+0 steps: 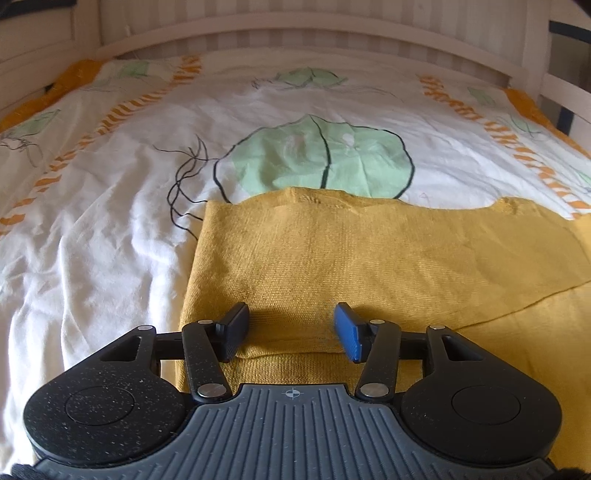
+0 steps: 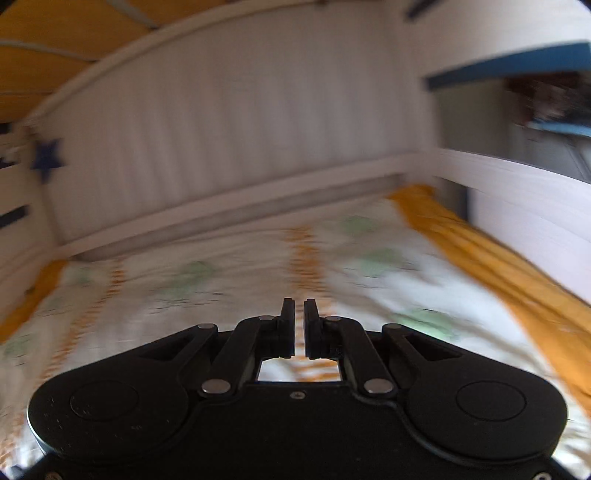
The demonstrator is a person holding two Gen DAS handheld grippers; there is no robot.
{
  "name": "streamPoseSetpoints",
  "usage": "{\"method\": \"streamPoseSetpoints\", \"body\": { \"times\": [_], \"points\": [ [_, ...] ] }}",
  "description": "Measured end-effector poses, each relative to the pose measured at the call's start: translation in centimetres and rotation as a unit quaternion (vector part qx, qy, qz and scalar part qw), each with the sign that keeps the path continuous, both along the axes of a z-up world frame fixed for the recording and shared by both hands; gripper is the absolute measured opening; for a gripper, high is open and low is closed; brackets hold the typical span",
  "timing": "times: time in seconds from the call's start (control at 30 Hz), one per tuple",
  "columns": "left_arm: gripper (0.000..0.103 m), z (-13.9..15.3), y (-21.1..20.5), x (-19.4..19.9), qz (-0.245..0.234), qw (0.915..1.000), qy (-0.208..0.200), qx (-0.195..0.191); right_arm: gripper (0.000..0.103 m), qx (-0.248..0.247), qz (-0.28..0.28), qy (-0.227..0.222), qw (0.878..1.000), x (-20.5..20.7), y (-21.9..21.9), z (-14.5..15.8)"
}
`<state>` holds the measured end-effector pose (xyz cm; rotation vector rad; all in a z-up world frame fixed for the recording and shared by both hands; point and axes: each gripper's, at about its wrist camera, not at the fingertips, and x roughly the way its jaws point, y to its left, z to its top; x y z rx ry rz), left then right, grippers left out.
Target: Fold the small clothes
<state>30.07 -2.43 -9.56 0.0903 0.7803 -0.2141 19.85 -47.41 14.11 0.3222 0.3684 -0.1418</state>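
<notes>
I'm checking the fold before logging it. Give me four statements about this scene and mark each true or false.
1. The mustard knit garment lies on the printed bedsheet. True.
2. The left tongs are clamped shut on the garment. False: their jaws stand open, one on each side of a folded layer.
3. The right tongs hold a fold of cloth. False: they are shut with nothing between them.
4. The sheet shows a green leaf print. True.

soft daylight, fairly bright, no glare; the left wrist view is sharp, with short shadows under the fingers (image 1: 236,325) on the yellow cloth (image 1: 369,251); the right wrist view is heavily motion-blurred; fisheye bending curves the bed rail (image 1: 332,33).
</notes>
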Motion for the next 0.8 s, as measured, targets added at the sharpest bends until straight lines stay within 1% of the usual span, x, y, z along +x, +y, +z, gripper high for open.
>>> {"method": "streamPoseSetpoints", "body": {
  "times": [0.1, 0.17, 0.2, 0.27, 0.33, 0.37, 0.4, 0.43, 0.47, 0.53, 0.6, 0.63, 0.67, 0.73, 0.8],
  "points": [
    [0.05, 1.5, 1.1, -0.2, 0.0, 0.9997, 0.003, -0.026, 0.011, 0.003, 0.061, -0.002, 0.998, 1.7, 4.4, 0.2],
    [0.05, 2.5, 1.9, -0.6, -0.003, 0.999, 0.007, -0.045, 0.012, 0.011, 0.09, 0.007, 0.996, 2.8, 6.7, -0.6],
    [0.05, 2.9, 2.2, -0.9, -0.006, 0.9987, 0.008, -0.05, 0.014, 0.012, 0.102, 0.012, 0.995, 3.3, 7.8, -1.2],
    [0.05, 3.6, 2.6, -1.5, -0.016, 0.9985, 0.008, -0.052, 0.014, 0.007, 0.123, 0.023, 0.992, 4.1, 9.5, -2.6],
    [0.05, 4.2, 2.7, -2.2, -0.028, 0.9985, 0.004, -0.047, 0.02, -0.009, 0.134, 0.037, 0.99, 4.6, 10.7, -4.2],
    [0.05, 4.4, 2.8, -2.6, -0.027, 0.9988, 0.0, -0.041, 0.029, -0.014, 0.137, 0.047, 0.989, 4.7, 11.1, -5.1],
    [0.05, 4.6, 2.7, -3.0, -0.019, 0.9993, -0.005, -0.031, 0.04, -0.014, 0.137, 0.054, 0.989, 4.8, 11.2, -6.0],
    [0.05, 4.9, 2.6, -3.4, -0.005, 0.9998, -0.011, -0.015, 0.046, -0.012, 0.137, 0.057, 0.989, 4.8, 11.1, -6.9],
    [0.051, 5.0, 2.5, -3.7, 0.009, 0.9998, -0.017, 0.0, 0.053, -0.012, 0.138, 0.06, 0.989, 4.7, 11.3, -7.6],
    [0.052, 5.4, 2.3, -4.4, 0.027, 0.9989, -0.032, 0.018, 0.06, -0.02, 0.128, 0.062, 0.99, 4.5, 11.1, -8.7],
    [0.054, 5.8, 2.4, -4.7, 0.026, 0.9987, -0.044, 0.01, 0.078, -0.03, 0.11, 0.06, 0.992, 3.9, 11.3, -9.4],
    [0.057, 6.0, 2.6, -4.7, 0.022, 0.9988, -0.044, 0.0, 0.082, -0.036, 0.1, 0.055, 0.993, 3.2, 11.6, -9.6],
    [0.057, 6.2, 2.6, -4.5, 0.019, 0.9989, -0.041, -0.01, 0.087, -0.04, 0.088, 0.05, 0.994, 2.3, 11.6, -9.9],
    [0.057, 6.7, 2.6, -4.3, 0.011, 0.9992, -0.029, -0.025, 0.09, -0.046, 0.058, 0.041, 0.996, 1.7, 11.1, -10.3],
    [0.057, 7.1, 2.5, -3.9, 0.001, 0.9991, -0.02, -0.036, 0.097, -0.063, 0.014, 0.039, 0.997, 1.7, 10.5, -10.7]
  ]
}}
